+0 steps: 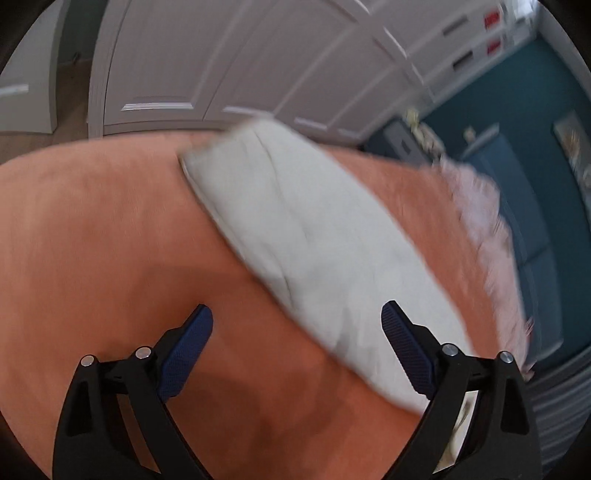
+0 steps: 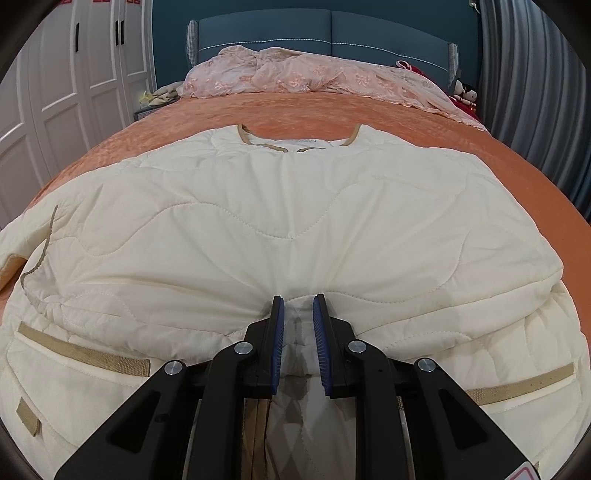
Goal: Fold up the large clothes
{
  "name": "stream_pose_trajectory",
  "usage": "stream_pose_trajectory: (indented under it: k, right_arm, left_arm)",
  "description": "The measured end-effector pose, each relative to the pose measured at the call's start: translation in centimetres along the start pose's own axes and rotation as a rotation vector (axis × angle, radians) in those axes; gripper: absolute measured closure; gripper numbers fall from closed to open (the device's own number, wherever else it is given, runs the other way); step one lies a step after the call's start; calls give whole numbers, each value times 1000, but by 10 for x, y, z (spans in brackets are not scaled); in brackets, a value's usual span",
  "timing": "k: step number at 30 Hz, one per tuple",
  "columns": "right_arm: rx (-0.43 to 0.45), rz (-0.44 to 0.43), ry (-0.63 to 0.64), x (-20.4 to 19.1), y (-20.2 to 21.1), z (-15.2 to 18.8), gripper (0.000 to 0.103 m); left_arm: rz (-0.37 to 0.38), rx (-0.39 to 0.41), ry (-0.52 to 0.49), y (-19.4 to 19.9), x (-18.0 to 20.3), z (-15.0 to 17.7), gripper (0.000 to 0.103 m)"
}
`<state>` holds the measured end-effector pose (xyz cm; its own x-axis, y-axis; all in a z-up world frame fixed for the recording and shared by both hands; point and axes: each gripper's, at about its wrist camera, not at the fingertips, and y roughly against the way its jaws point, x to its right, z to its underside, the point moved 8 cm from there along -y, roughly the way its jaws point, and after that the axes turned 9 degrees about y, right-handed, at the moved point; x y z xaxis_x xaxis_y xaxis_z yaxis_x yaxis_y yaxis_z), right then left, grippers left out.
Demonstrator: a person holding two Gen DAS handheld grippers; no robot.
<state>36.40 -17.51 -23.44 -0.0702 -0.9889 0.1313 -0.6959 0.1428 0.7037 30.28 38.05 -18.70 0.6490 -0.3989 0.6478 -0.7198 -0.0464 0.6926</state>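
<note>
One cream quilted jacket spread flat on the orange bedspread, collar at 12 o'clock, hem toward 6. Two tan-trimmed pockets visible, one at 8 o'clock and one at 4, plus one small tan tab at 7.

Right gripper clamped on a bunched fold of the jacket near the hem, middle of the frame; two blue pads close together with cloth pinched between, creases fanning out from the pinch.

Left gripper spread wide, nothing between the two blue fingers, just bedspread below. Whole left view motion-blurred. One pale strip of jacket running from 12 to 5 o'clock, passing behind the right-hand finger; touching or not, can't tell through the blur.

One pink lace blanket heaped at 12 o'clock against one blue headboard. White wardrobe doors at 10 o'clock. One grey curtain at 2 o'clock, a couple of small dolls beside it.
</note>
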Motion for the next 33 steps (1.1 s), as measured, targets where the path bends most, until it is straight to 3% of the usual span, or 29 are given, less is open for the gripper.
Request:
stream_pose_trajectory:
  k: [2, 3, 4, 5, 6, 7, 9, 13, 17, 18, 21, 23, 27, 33]
  right_arm:
    - [0, 1, 0, 0, 0, 0, 85]
    - [0, 1, 0, 0, 0, 0, 85]
    - [1, 3, 1, 0, 0, 0, 85]
    - [1, 2, 0, 0, 0, 0, 85]
    - [1, 2, 0, 0, 0, 0, 85]
    - [1, 2, 0, 0, 0, 0, 85]
    - [1, 2, 0, 0, 0, 0, 85]
    - [0, 1, -1, 0, 0, 0, 85]
    - [2, 13, -8, 2, 7, -2, 85]
    - [9, 19, -15, 3, 12, -3, 80]
    - [77, -13, -64, 10, 46, -2, 60]
    - [122, -43, -73, 16, 74, 5, 57]
    - [140, -64, -88, 37, 108, 21, 54]
    - [118, -43, -173, 87, 128, 46, 50]
  left_arm:
    - [-23, 23, -26, -3, 2, -12, 14]
    - [-19, 21, -42, -7, 5, -15, 22]
    - [-11, 8, -48, -12, 8, -17, 39]
    - [-18, -18, -58, -19, 10, -17, 46]
    - [-31, -22, -68, -23, 12, -17, 59]
    - [-29, -21, -89, -24, 19, -16, 79]
    - [-11, -28, -138, -20, 36, -17, 91]
    - [70, 5, -259, 3, 94, -14, 94]
    - [220, -6, -418, 50, 189, 33, 95]
    - [265, -20, -457, 63, 214, 49, 95]
    - [384, -68, -582, 98, 280, 108, 95]
    - [462, -113, -676, 123, 322, 161, 94]
    - [564, -224, -795, 152, 364, 259, 94]
    - [537, -395, -907, 142, 366, 391, 94]
